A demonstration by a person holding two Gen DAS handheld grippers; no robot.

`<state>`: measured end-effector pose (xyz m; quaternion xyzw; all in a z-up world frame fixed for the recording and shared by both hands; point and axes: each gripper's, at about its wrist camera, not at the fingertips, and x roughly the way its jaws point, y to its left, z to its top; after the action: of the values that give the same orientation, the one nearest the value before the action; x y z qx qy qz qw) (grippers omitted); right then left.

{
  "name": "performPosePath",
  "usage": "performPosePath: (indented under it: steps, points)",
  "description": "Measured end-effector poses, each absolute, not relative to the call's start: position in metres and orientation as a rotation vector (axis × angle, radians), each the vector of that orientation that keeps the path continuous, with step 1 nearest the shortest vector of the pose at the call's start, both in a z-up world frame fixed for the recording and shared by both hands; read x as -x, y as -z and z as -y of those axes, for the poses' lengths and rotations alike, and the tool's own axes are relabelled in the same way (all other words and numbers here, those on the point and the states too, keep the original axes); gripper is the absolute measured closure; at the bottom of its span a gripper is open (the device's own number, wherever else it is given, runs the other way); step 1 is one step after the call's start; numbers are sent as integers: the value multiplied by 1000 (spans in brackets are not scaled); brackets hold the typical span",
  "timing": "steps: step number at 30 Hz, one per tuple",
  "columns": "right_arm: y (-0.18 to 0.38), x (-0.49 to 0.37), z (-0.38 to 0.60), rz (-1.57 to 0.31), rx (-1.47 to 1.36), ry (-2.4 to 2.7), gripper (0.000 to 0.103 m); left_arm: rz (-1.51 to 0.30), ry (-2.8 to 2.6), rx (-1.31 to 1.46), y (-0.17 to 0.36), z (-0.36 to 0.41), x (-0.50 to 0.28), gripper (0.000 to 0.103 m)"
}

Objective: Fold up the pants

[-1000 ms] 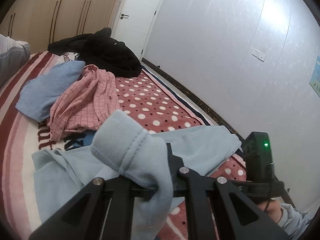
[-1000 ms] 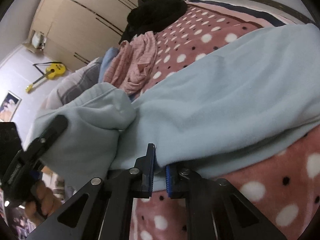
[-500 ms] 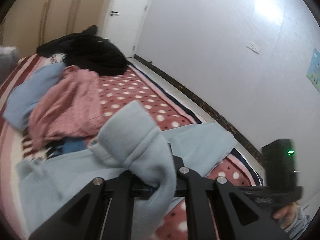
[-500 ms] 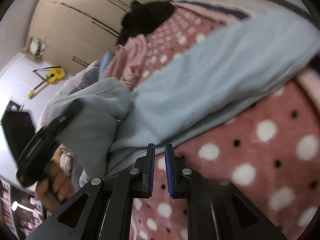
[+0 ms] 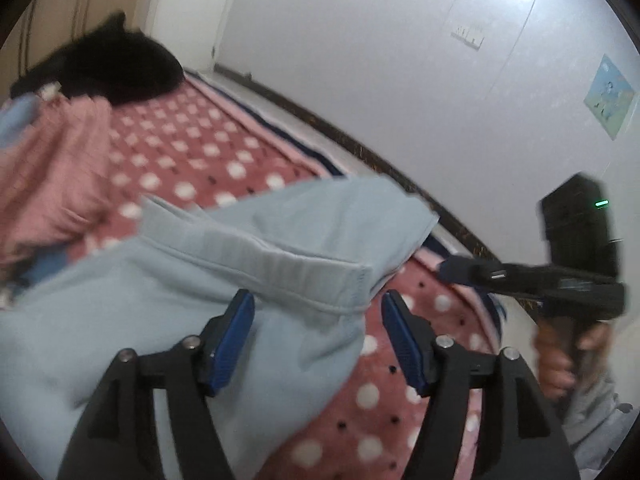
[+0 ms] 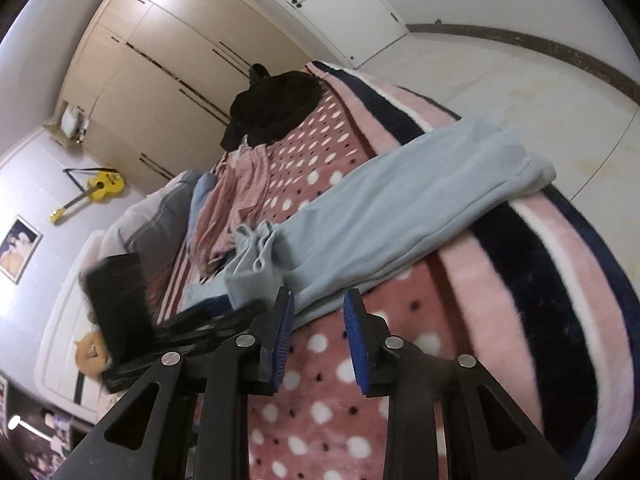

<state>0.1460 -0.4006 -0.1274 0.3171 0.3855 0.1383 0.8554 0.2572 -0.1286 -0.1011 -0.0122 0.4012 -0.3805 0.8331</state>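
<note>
The long pale-blue fleece pants (image 6: 404, 204) lie lengthwise across the pink polka-dot blanket (image 6: 320, 400), legs stacked. Both the left gripper (image 5: 318, 340) and right gripper (image 6: 318, 334) hang released, holding nothing; better to regrip the ribbed waistband (image 5: 280, 260) at its corners before folding

Pale blue fleece pants (image 6: 404, 216) lay on a pink blanket with white and black polka dots (image 6: 320, 420), edged in navy and white stripes. Beyond were a pink checked garment (image 5: 52, 168), a black clothing heap (image 6: 276, 108) and a yellow guitar (image 6: 100, 188).
</note>
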Motion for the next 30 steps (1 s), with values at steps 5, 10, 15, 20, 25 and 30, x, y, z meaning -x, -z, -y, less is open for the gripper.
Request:
performPosePath:
  steps: [5,10,15,20,25,30]
  points:
    - [119,-166,371,-804,-596,-345,57,-751,673,23,67,55,-233,31]
    - [107,-203,309,-817,-412,-396,29,-770,524,57,80,-10,-228,30]
    - [130,-257,261,-940,-220,-326,47,-809,451,102,107,-45,-228,30]
    - [151,-289,253,-1061,-275,-362,92,-825,433,123,122,-53,-236,30]
    - [128,-279,279,-885,-351,-231,95,-833,435,126,131,-47,-243,30]
    - [152,-266,295,-939,-361,-164,93,-851,415,119,139,-44,-245,30]
